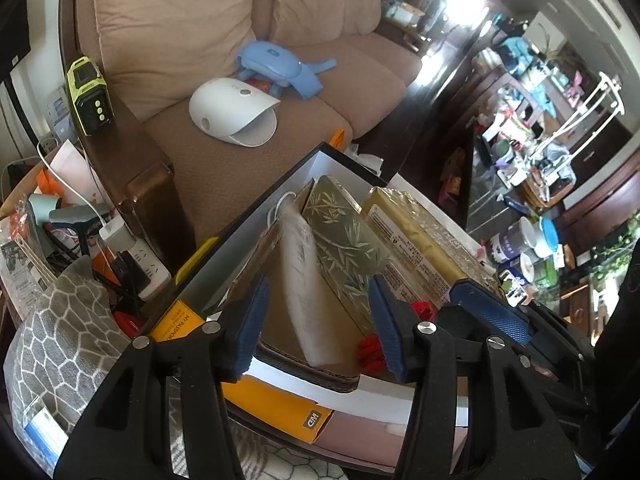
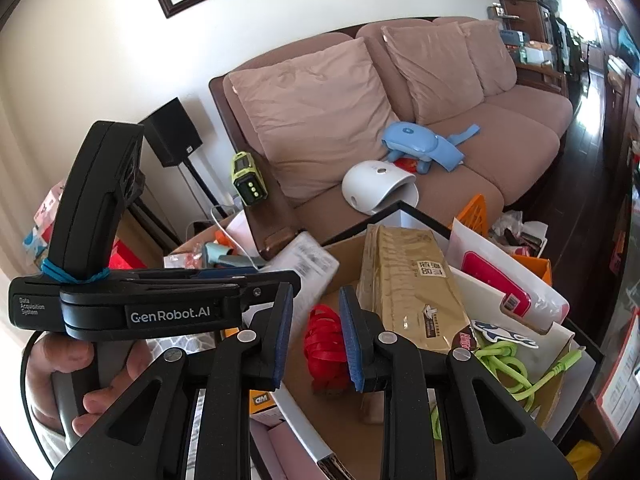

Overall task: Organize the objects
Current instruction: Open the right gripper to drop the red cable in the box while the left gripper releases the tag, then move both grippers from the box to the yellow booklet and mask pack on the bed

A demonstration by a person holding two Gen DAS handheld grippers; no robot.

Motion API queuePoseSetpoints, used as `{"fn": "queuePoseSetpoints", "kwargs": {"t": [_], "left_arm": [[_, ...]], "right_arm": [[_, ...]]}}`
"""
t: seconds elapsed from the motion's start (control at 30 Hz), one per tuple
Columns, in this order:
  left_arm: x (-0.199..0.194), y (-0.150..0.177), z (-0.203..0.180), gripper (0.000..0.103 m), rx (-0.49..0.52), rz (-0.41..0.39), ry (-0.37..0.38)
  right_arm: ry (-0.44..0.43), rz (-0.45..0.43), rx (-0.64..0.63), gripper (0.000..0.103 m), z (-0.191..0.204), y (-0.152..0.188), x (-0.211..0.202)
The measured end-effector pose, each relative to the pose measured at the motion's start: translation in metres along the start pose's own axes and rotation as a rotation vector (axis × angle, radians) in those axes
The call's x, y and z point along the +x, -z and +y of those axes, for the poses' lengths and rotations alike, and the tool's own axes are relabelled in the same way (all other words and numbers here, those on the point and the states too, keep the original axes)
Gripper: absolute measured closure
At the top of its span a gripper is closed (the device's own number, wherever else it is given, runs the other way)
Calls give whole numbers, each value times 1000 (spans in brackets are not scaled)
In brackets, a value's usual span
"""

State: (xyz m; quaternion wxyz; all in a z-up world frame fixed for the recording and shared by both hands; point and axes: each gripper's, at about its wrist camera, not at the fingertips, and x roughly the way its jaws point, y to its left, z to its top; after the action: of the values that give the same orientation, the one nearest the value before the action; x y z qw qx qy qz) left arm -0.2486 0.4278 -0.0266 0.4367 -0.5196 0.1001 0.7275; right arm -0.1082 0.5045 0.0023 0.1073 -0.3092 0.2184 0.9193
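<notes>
An open cardboard box (image 1: 280, 200) with a dark rim holds a gold bamboo-patterned box (image 1: 344, 236), a yellow wrapped packet (image 1: 416, 236), a red coiled cord (image 1: 372, 354) and a white packet (image 1: 304, 280) that looks blurred. My left gripper (image 1: 318, 324) is open above the box, with the white packet between its fingers. My right gripper (image 2: 316, 332) is open over the same box (image 2: 400, 208), just above the red cord (image 2: 322, 344) and next to the yellow packet (image 2: 408, 284). The white packet (image 2: 304, 260) also shows there, beside the left gripper's body.
A brown sofa (image 2: 500, 152) behind carries a white dome device (image 2: 372, 188) and a blue device (image 2: 420, 144). A green cable (image 2: 508, 364) and pink-white pouch (image 2: 504, 280) lie in the box. A power strip (image 1: 148, 264), orange box (image 1: 280, 408) and patterned cloth (image 1: 60, 340) crowd the left.
</notes>
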Motion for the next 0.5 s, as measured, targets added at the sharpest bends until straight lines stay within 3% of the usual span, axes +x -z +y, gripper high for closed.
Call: {"fn": "queuePoseSetpoints", "kwargs": {"t": [0.33, 0.4, 0.5], "left_arm": [[-13, -3, 11, 41, -29, -42, 8], [-17, -5, 15, 36, -46, -62, 5], [-27, -7, 18, 35, -71, -111, 6]], "right_arm": [[-36, -57, 41, 78, -10, -3, -15], [-51, -70, 49, 78, -11, -3, -19], [-78, -84, 67, 78, -15, -4, -24]]}}
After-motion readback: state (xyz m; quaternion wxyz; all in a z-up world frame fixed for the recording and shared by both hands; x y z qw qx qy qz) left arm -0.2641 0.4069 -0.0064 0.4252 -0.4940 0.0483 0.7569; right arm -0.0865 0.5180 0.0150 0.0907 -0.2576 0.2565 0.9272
